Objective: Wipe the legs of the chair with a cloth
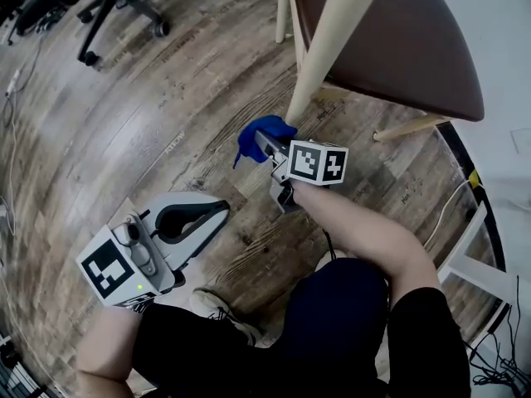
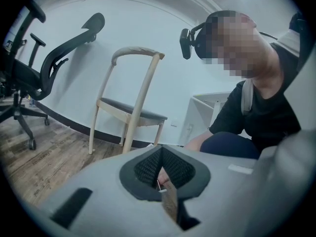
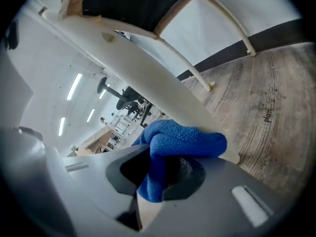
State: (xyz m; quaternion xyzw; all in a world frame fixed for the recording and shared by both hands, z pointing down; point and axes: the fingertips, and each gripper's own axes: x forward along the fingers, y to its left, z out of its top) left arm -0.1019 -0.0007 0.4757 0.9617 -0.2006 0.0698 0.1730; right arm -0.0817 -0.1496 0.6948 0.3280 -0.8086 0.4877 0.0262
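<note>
A wooden chair with a dark brown seat (image 1: 398, 40) stands at the top right of the head view. Its pale front leg (image 1: 319, 56) slants down to the wood floor. My right gripper (image 1: 267, 145) is shut on a blue cloth (image 1: 259, 131), which presses against the foot of that leg. In the right gripper view the blue cloth (image 3: 182, 139) bulges out of the right gripper (image 3: 165, 169) and lies against the chair leg (image 3: 148, 78). My left gripper (image 1: 216, 210) hovers low at the left, shut and holding nothing. The left gripper view shows the left gripper (image 2: 160, 154) and, beyond it, the chair (image 2: 131, 110).
A black office chair (image 1: 116, 7) on castors stands at the top left. White furniture (image 1: 485, 268) and cables (image 1: 498, 347) lie at the right. The person's knee (image 1: 348, 305) and shoe (image 1: 220, 309) are just below the grippers. Behind the chair is a white wall (image 2: 148, 28).
</note>
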